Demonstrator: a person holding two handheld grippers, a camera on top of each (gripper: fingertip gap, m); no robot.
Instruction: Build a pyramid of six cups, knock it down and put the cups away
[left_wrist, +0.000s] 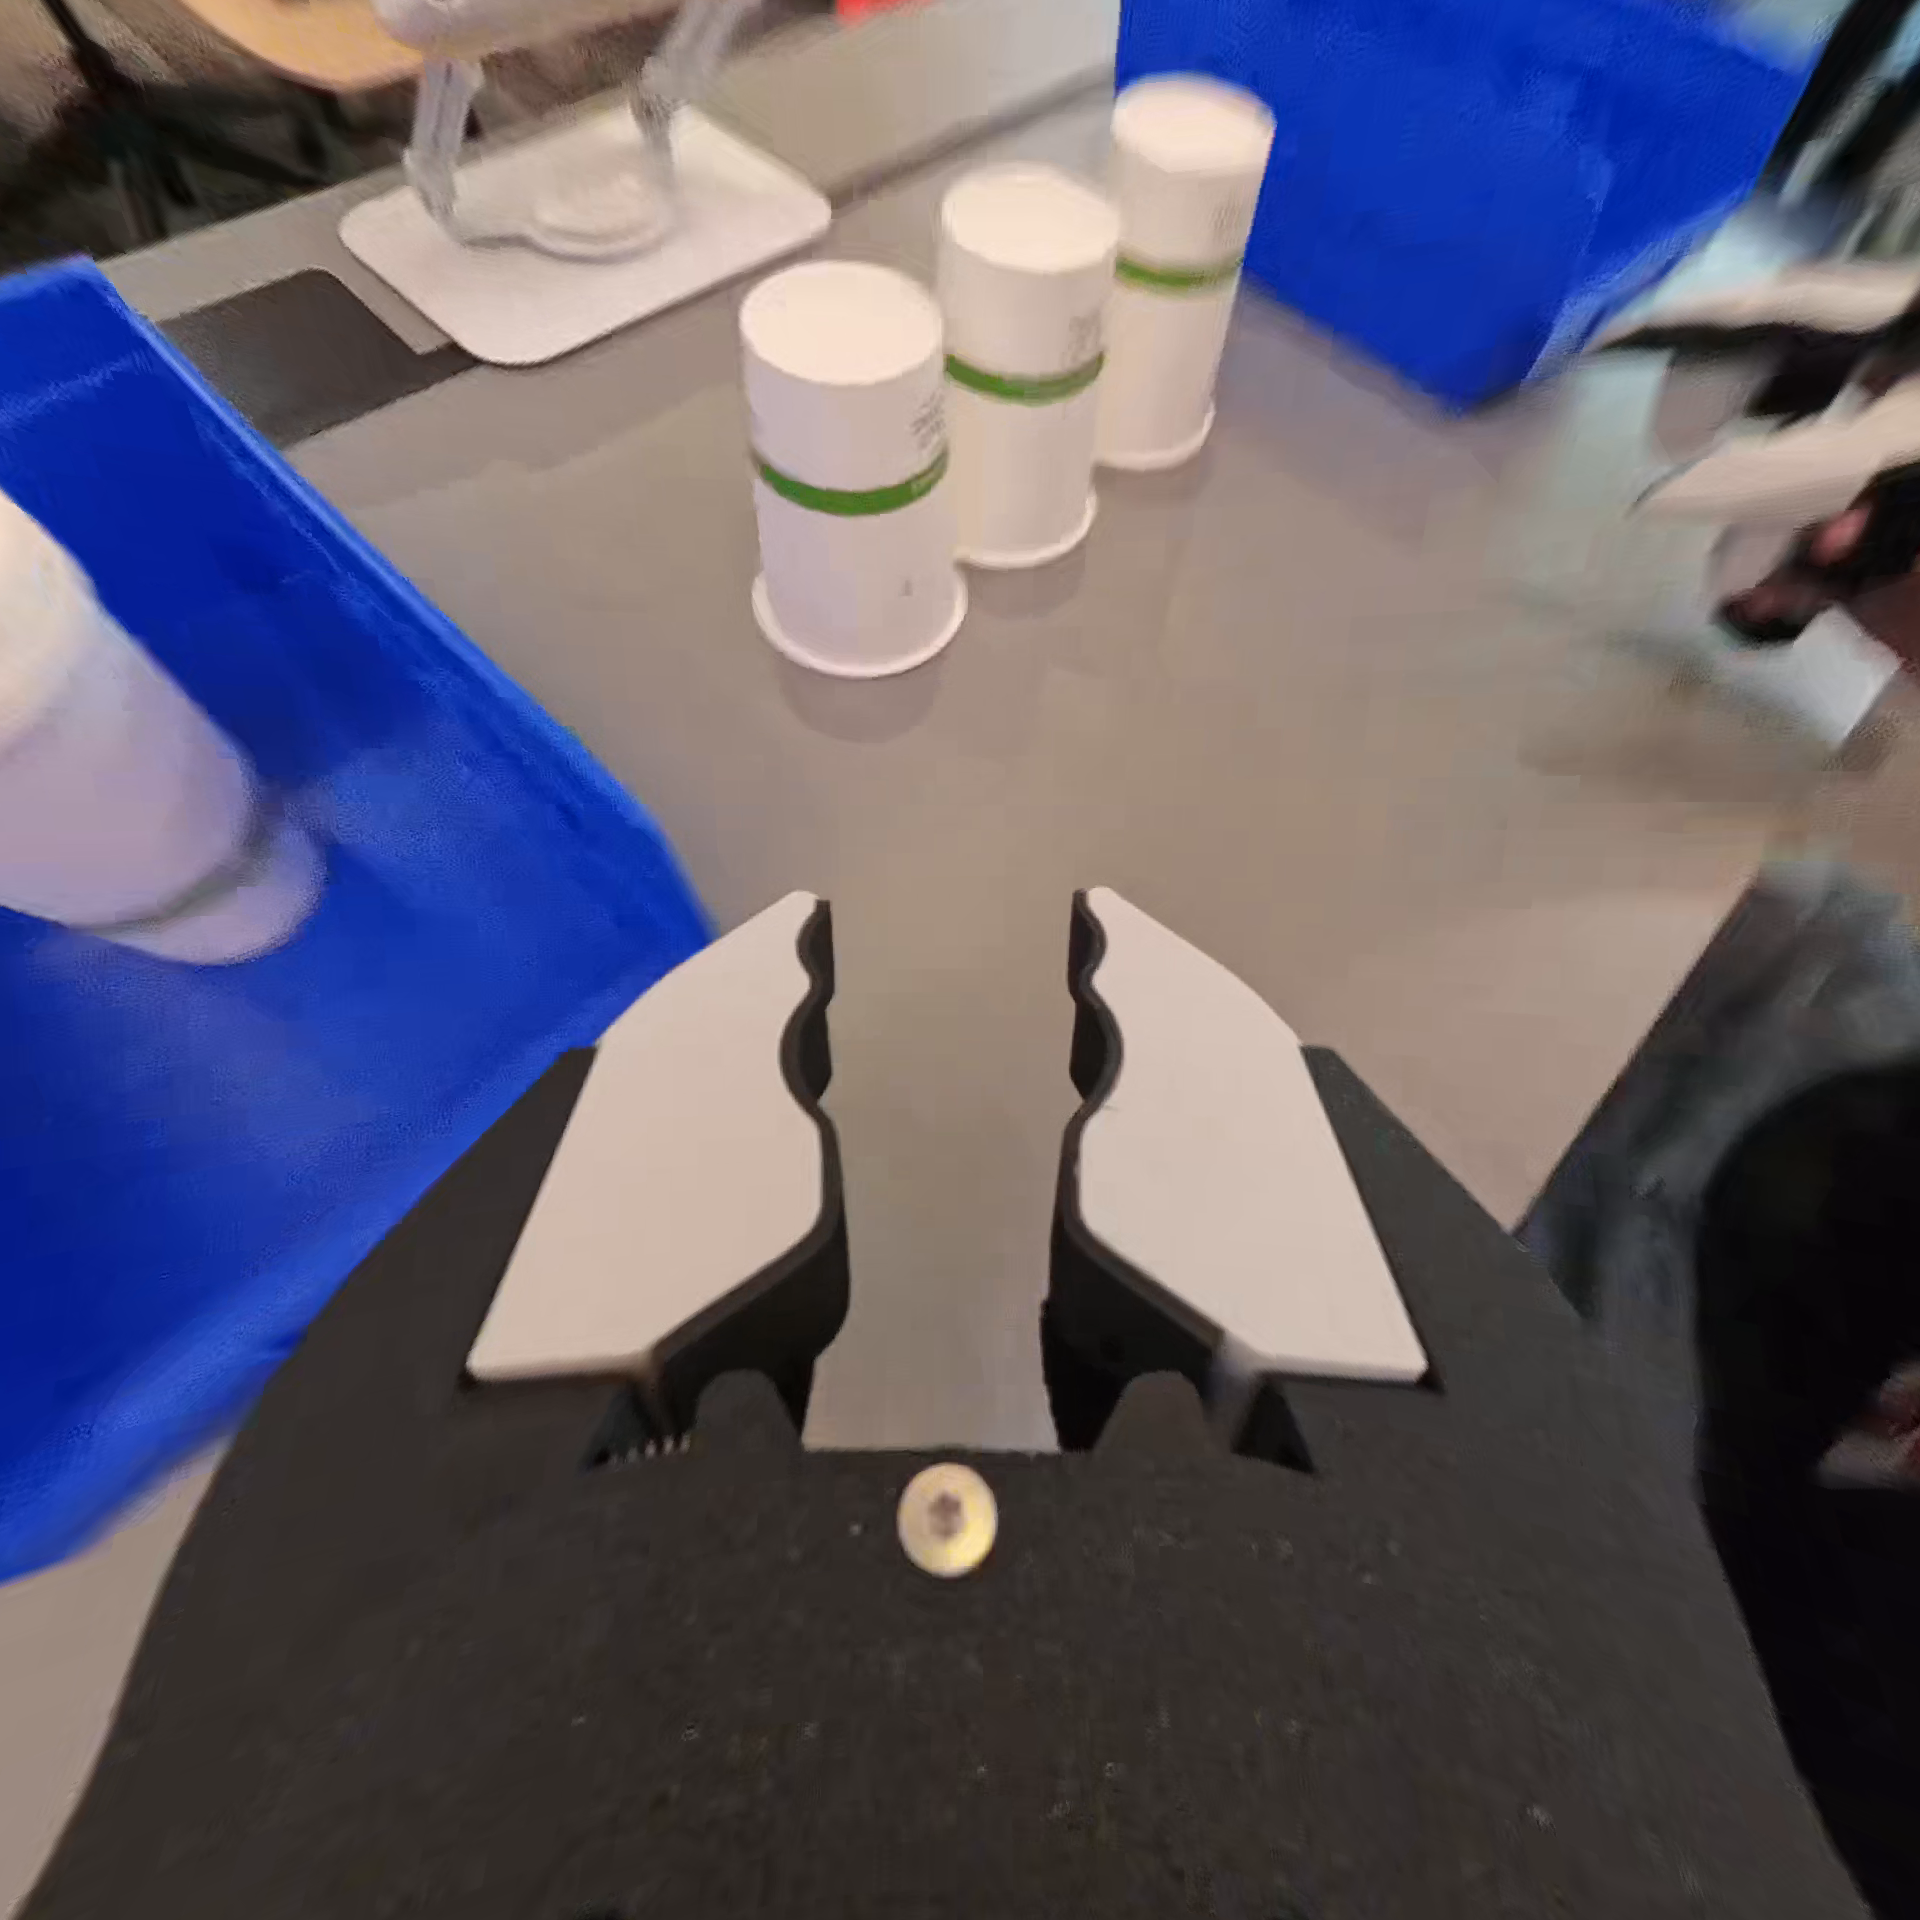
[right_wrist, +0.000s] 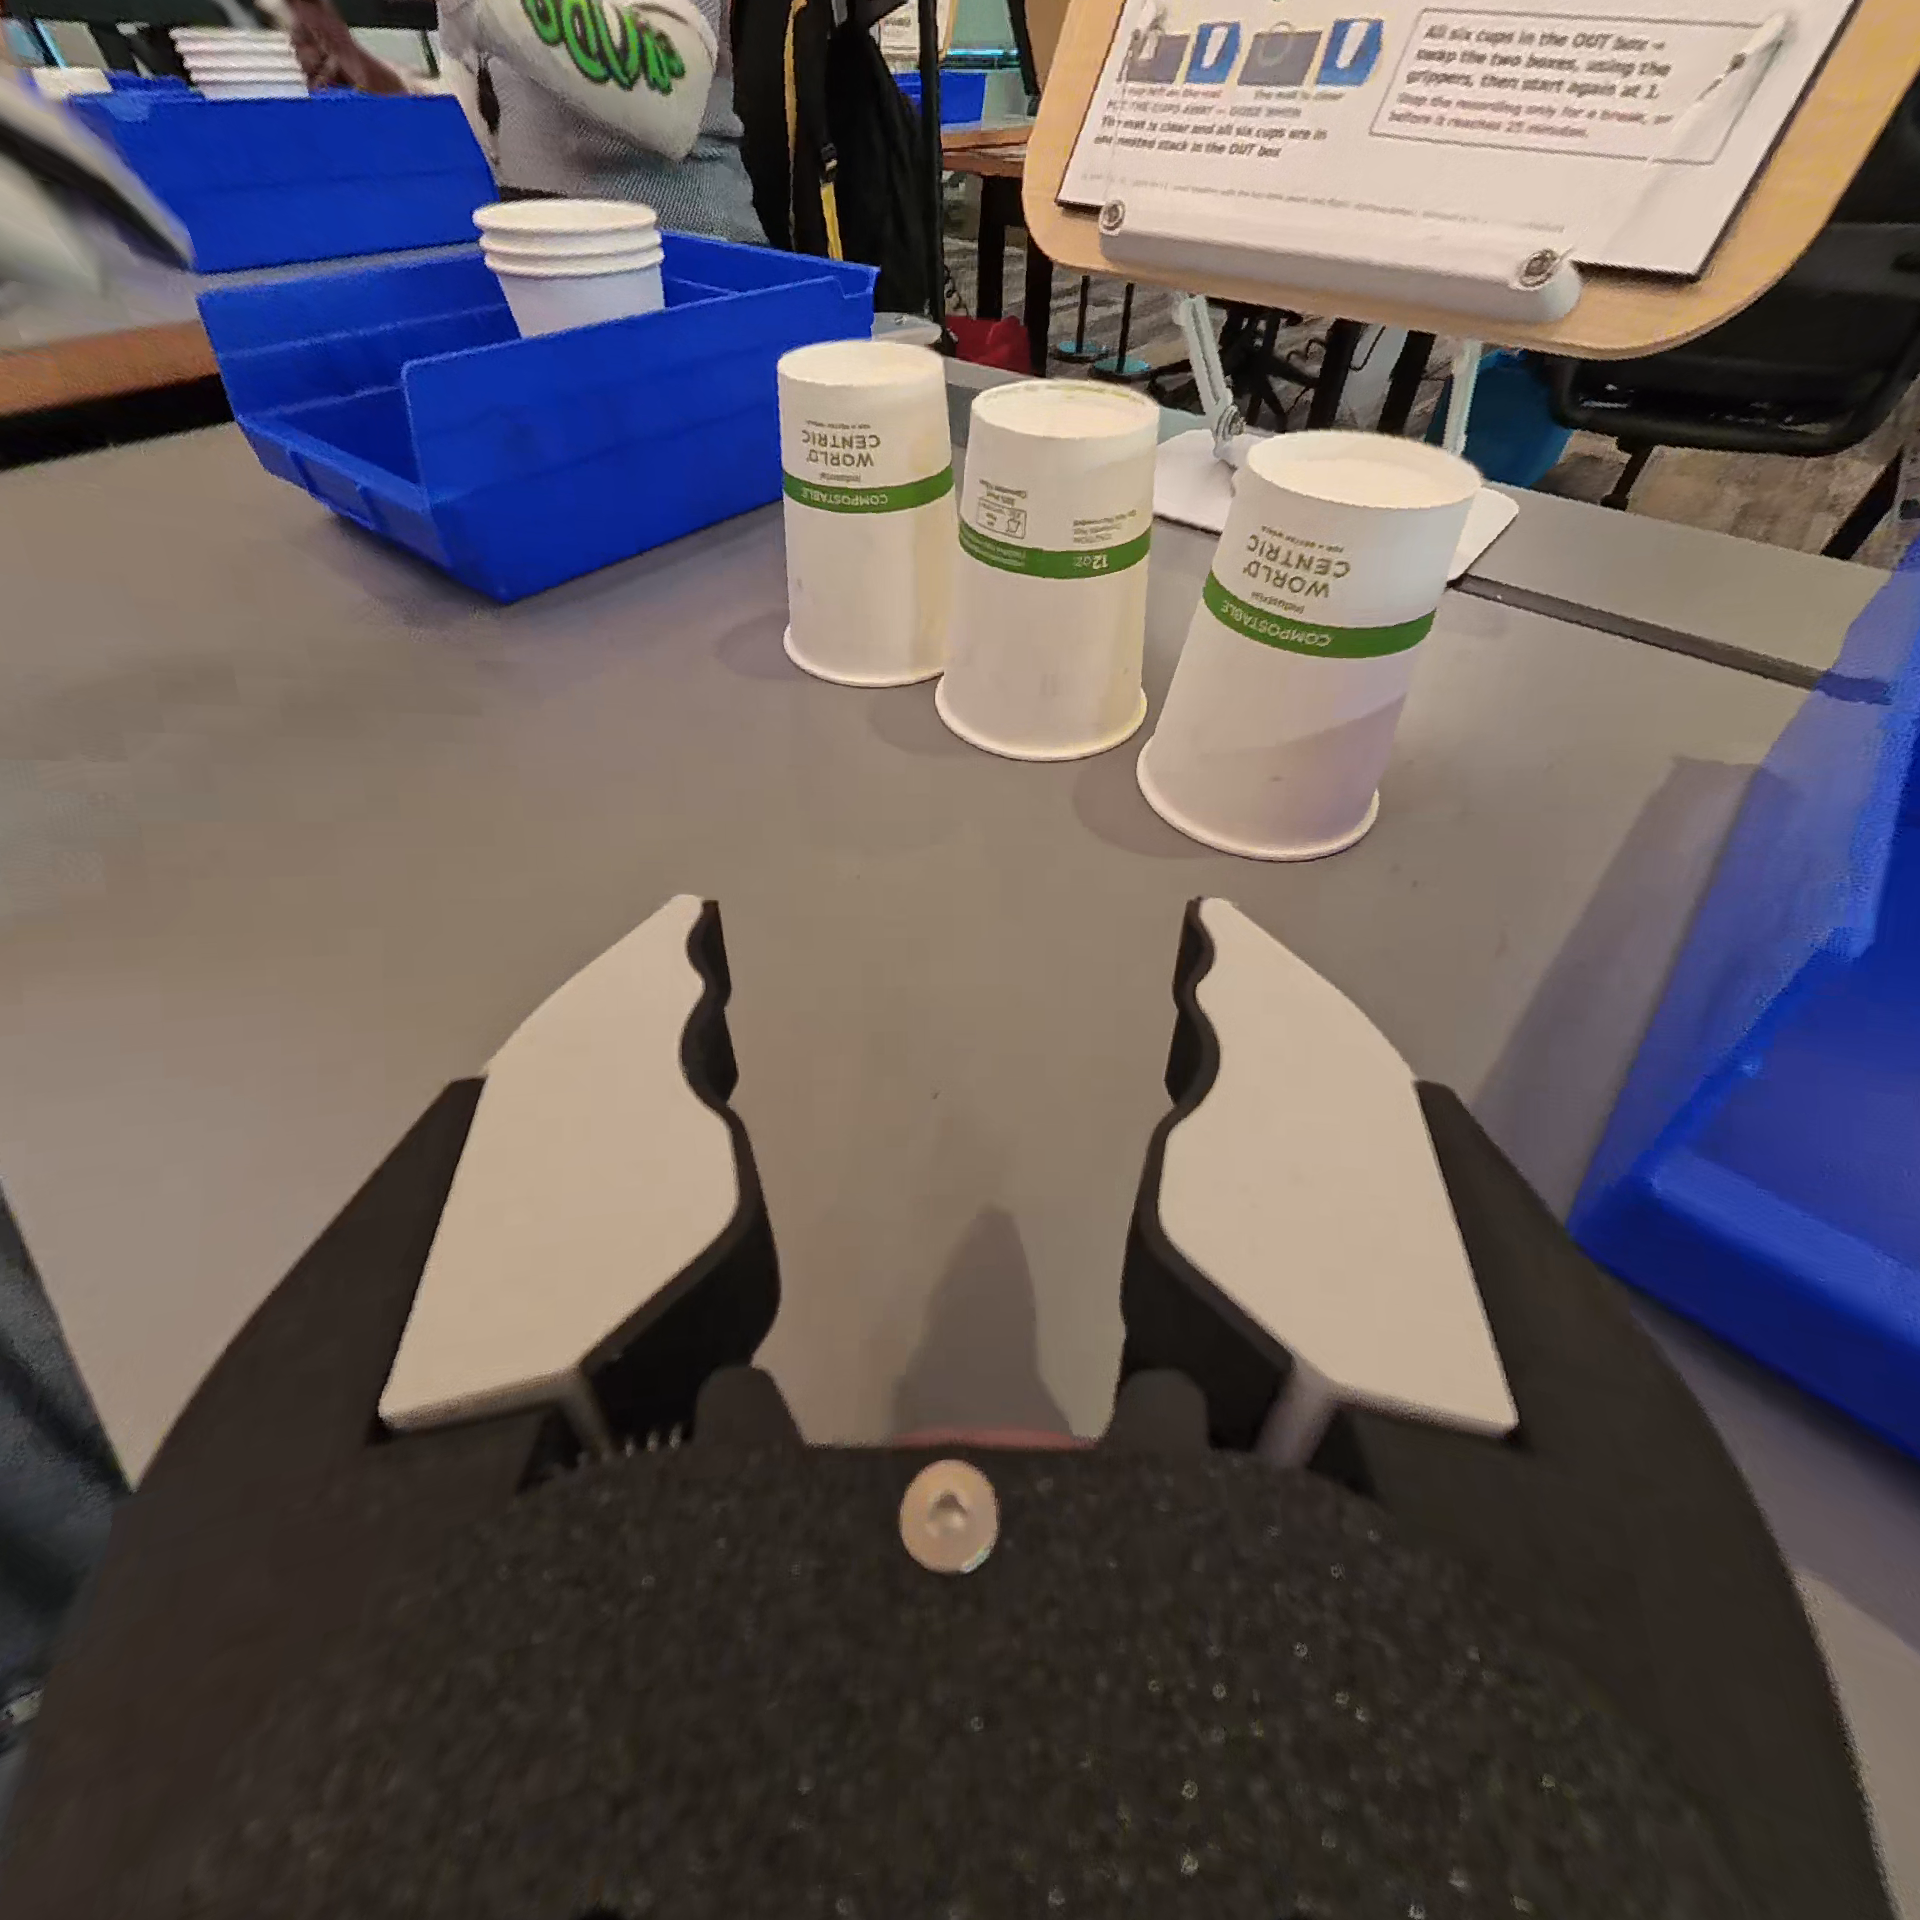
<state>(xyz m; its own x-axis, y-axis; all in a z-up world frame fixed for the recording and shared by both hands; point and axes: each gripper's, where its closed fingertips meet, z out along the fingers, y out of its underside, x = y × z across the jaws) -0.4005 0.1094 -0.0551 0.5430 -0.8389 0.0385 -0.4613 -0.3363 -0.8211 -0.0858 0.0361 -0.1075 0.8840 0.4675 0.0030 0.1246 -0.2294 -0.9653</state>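
Observation:
Three white paper cups with green bands stand upside down in a row on the grey table. In the left wrist view they are the near cup, the middle cup and the far cup. In the right wrist view they are the left cup, the middle cup and the right cup. A nested stack of white cups stands in the blue bin; it shows blurred in the left wrist view. My left gripper is open and empty. My right gripper is open and empty.
A second blue bin sits at the right edge and also shows in the left wrist view. An instruction board on a white stand rises behind the cups. The right gripper shows blurred in the left wrist view.

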